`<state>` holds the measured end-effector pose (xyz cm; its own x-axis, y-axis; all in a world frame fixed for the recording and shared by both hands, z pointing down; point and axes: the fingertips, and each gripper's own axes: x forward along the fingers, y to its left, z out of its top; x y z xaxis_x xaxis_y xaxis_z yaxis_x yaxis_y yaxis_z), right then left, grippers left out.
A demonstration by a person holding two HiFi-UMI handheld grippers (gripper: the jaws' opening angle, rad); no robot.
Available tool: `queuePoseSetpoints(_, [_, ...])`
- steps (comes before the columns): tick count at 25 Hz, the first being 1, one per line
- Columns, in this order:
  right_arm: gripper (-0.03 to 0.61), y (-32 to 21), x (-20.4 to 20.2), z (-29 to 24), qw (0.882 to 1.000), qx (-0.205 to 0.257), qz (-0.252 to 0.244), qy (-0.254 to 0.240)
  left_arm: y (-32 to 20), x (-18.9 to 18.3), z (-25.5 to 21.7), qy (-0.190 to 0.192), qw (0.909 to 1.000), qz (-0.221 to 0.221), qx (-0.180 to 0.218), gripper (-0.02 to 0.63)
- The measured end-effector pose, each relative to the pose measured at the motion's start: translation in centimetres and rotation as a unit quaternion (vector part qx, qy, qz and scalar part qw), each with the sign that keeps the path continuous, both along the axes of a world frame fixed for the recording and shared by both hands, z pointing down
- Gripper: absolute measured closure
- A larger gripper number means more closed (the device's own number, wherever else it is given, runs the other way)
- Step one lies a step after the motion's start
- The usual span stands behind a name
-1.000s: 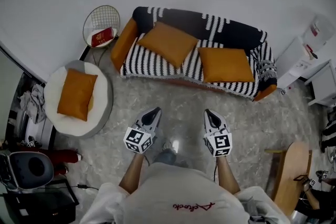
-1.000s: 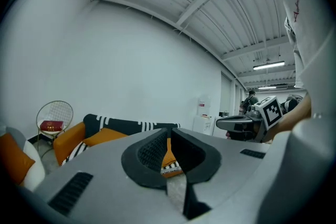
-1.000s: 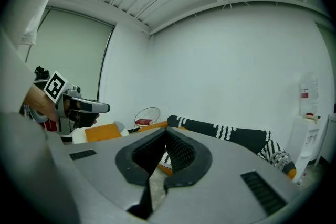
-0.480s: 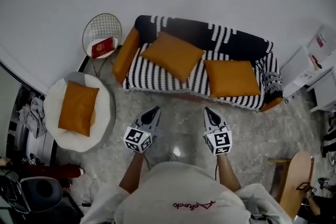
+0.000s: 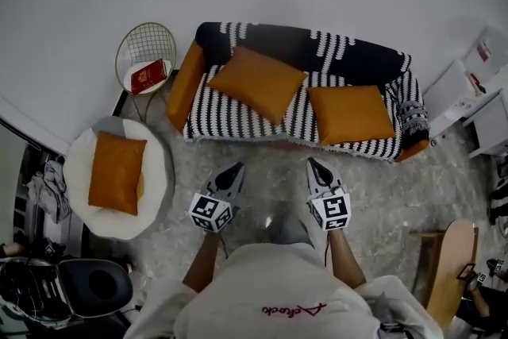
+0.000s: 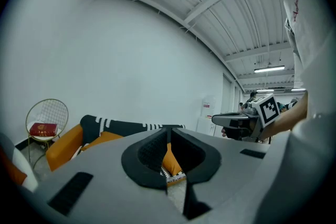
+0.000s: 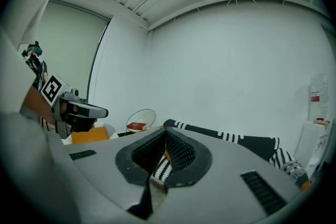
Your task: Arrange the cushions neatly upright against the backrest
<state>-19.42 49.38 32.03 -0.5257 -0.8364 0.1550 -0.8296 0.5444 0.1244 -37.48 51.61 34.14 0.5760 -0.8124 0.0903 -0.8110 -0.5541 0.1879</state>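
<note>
Task not begun. Left cushion [image 5: 255,83] and right cushion [image 5: 350,113] lie askew on sofa [image 5: 238,111] seat; third cushion [image 5: 116,172] on chair [image 5: 156,171]. Left gripper [image 5: 233,169], right gripper [image 5: 313,165]: fingers closed, empty.

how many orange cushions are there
3. On the sofa lie the left cushion and the right cushion. The third cushion lies on the round chair to the sofa's left. None looks hidden, but the views may miss some.
</note>
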Motion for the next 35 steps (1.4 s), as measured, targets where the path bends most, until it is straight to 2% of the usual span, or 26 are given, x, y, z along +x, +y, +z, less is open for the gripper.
queuePoseSetpoints(10, [0.551,-2.3,0.6,1.8,1.0,-0.007,0.006,-0.002,-2.8,-0.1,1.1,-0.001,1.0,0.001,0.001,0.568])
queuePoseSetpoints(17, [0.551,-6.9,0.3,3.0,1.0,-0.019,-0.01,-0.008,-7.3,-0.1,2.1,-0.003,0.9999,-0.008,-0.009,0.568])
queuePoseSetpoints(26, [0.551,-17.8,0.3,3.2,0.999,-0.033,-0.031,-0.013,-17.9,0.6,1.8,-0.009,0.9995,-0.023,-0.021,0.568])
queuePoseSetpoints(35, [0.551,-30.1,2.1,2.2,0.998,-0.033,-0.039,-0.028,-30.6,3.3,0.1,-0.022,0.9994,-0.02,-0.016,0.568])
